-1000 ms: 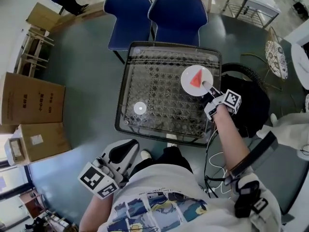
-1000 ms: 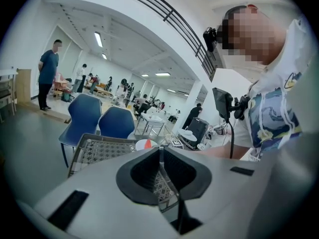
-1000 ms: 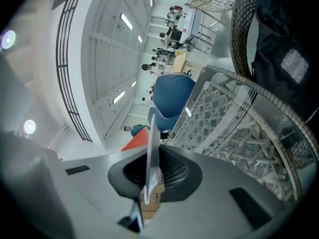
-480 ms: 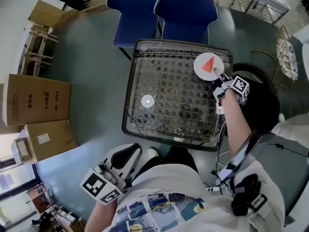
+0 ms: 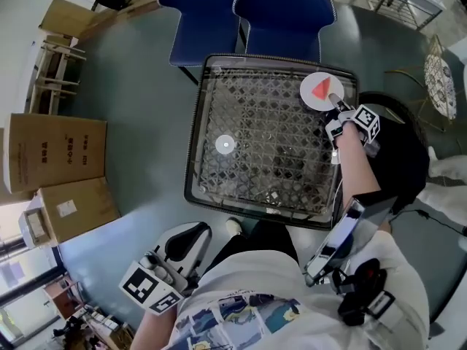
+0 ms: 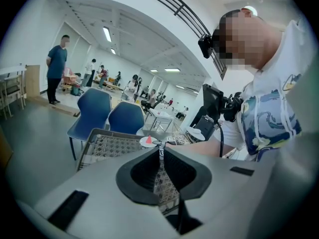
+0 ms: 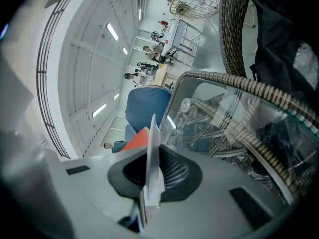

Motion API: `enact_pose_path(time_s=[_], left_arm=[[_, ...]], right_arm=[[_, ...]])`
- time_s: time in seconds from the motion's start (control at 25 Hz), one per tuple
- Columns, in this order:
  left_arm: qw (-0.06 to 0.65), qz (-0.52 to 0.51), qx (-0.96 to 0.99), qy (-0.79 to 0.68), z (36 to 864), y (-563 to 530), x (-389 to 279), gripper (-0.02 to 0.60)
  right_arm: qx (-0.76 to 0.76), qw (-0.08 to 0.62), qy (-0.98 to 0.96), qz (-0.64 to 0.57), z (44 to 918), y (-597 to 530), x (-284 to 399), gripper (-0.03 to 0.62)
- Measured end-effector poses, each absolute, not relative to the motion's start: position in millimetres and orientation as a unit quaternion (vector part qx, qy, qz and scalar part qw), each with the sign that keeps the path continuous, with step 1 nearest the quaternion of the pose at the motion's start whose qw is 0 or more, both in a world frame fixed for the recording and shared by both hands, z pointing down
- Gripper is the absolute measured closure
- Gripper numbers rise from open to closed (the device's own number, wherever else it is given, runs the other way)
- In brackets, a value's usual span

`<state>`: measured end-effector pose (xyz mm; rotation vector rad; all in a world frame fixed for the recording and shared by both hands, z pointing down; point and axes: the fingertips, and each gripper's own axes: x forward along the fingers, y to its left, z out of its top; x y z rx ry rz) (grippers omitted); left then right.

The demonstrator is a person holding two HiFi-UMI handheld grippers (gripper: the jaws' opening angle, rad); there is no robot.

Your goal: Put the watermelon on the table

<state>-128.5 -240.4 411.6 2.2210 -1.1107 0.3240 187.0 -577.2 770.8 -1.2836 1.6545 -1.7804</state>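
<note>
Glass-topped table [image 5: 193, 159]: right hand-held gripper [image 5: 336, 100] clamps plate [image 5: 309, 98] rim; watermelon wedge [image 5: 321, 88] upright, tip up; left hand-held gripper [image 5: 188, 238] closed, empty.

A blue chair [image 5: 206, 13] and a second blue chair [image 5: 286, 6] stand side by side at twelve o'clock in the head view. At nine o'clock a large cardboard box [image 5: 55, 152] sits on the grey floor [image 5: 139, 108], with a smaller box [image 5: 73, 210] just beside it toward eight. A wooden rack [image 5: 52, 68] lies at ten, a black bag [image 5: 398, 152] at three, and a patterned round top [image 5: 440, 79] at two
</note>
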Motion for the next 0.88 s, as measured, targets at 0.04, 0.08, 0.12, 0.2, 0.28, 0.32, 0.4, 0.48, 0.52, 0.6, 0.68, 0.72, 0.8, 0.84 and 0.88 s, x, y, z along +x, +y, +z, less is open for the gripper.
enact_pose_path(time_s=[0.04, 0.08, 0.12, 0.2, 0.28, 0.32, 0.4, 0.48, 0.52, 0.6, 0.68, 0.72, 0.8, 0.84, 0.88], left_arm=[[0.315, 0.123, 0.84, -0.424, 411.8, -240.7, -130.3, 0.555], [0.317, 0.122, 0.839, -0.425, 412.0, -240.3, -131.0, 0.555], [0.319, 0.123, 0.838, -0.425, 412.5, -239.3, -130.9, 0.555], [0.322, 0.124, 0.837, -0.426, 414.2, -237.2, -131.4, 0.555], [0.325, 0.124, 0.834, -0.428, 416.1, -236.1, -133.6, 0.554], [0.327, 0.123, 0.833, -0.43, 417.3, -235.9, -134.7, 0.555], [0.329, 0.123, 0.831, -0.432, 419.5, -235.8, -136.6, 0.555], [0.331, 0.123, 0.829, -0.433, 421.3, -234.6, -138.0, 0.555], [0.332, 0.122, 0.829, -0.433, 422.2, -233.7, -138.2, 0.555], [0.333, 0.12, 0.829, -0.433, 423.8, -232.2, -138.0, 0.555], [0.333, 0.121, 0.829, -0.434, 423.8, -231.1, -138.4, 0.555], [0.333, 0.121, 0.828, -0.434, 423.3, -230.9, -138.4, 0.555], [0.332, 0.12, 0.829, -0.434, 422.5, -231.5, -137.4, 0.555], [0.332, 0.119, 0.829, -0.435, 422.3, -232.0, -136.7, 0.555], [0.331, 0.117, 0.829, -0.436, 422.3, -232.6, -136.4, 0.555]], right_arm=[[-0.461, 0.19, 0.588, -0.637, 774.0, -577.6, 186.3, 0.566], [-0.464, 0.184, 0.586, -0.638, 776.9, -577.0, 186.8, 0.566], [-0.468, 0.178, 0.585, -0.638, 779.7, -576.1, 187.9, 0.566], [-0.472, 0.169, 0.585, -0.637, 785.4, -575.4, 189.1, 0.566], [-0.475, 0.163, 0.583, -0.639, 792.0, -575.0, 188.0, 0.566], [-0.476, 0.16, 0.582, -0.64, 794.7, -574.6, 187.8, 0.566], [-0.48, 0.154, 0.58, -0.64, 797.8, -574.3, 188.5, 0.566], [-0.489, 0.146, 0.579, -0.636, 799.7, -573.8, 189.5, 0.566], [-0.495, 0.139, 0.58, -0.632, 800.8, -573.9, 190.7, 0.566], [-0.508, 0.119, 0.586, -0.62, 801.3, -575.4, 192.3, 0.565], [-0.519, 0.094, 0.594, -0.607, 800.4, -577.0, 190.4, 0.565], [-0.524, 0.078, 0.599, -0.6, 799.8, -577.7, 189.2, 0.565], [-0.537, 0.033, 0.613, -0.579, 798.8, -580.3, 190.4, 0.56], [-0.542, 0.008, 0.62, -0.567, 798.5, -581.9, 191.5, 0.552], [-0.547, -0.016, 0.626, -0.556, 798.6, -583.1, 191.8, 0.543]])
